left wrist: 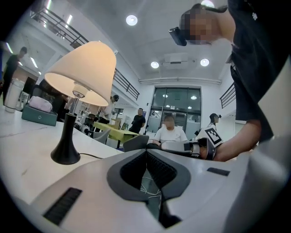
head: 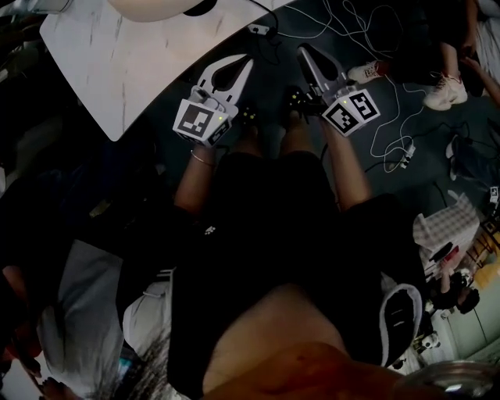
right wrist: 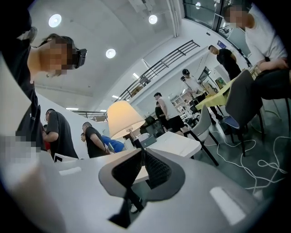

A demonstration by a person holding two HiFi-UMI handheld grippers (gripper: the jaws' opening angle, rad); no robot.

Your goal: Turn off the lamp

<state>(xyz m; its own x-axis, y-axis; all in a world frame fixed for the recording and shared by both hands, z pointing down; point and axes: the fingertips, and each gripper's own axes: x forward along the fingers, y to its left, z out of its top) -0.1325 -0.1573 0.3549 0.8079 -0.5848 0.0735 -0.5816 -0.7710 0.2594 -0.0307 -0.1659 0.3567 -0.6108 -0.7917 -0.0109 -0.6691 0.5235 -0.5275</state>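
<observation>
The lamp (left wrist: 84, 73) stands on the white table (left wrist: 27, 141), with its cream shade lit and a slim black stem and base (left wrist: 66, 152); its dark cord (left wrist: 97, 156) trails right. In the right gripper view the lamp (right wrist: 123, 119) glows farther off, behind the jaws. In the head view only the shade's rim (head: 156, 9) shows at the top edge. My left gripper (head: 238, 69) is shut and empty, just off the table's edge. My right gripper (head: 306, 51) is shut and empty too, over the dark floor to its right. Both point level toward the table.
A small pale box on a cord (head: 260, 30) lies at the table's (head: 117, 62) edge. White cables and a plug block (head: 406, 152) litter the floor. Someone's pale shoes (head: 445, 92) are at the right. A green case (left wrist: 40, 116) sits on the table; a chair (right wrist: 245, 95) and several people stand beyond.
</observation>
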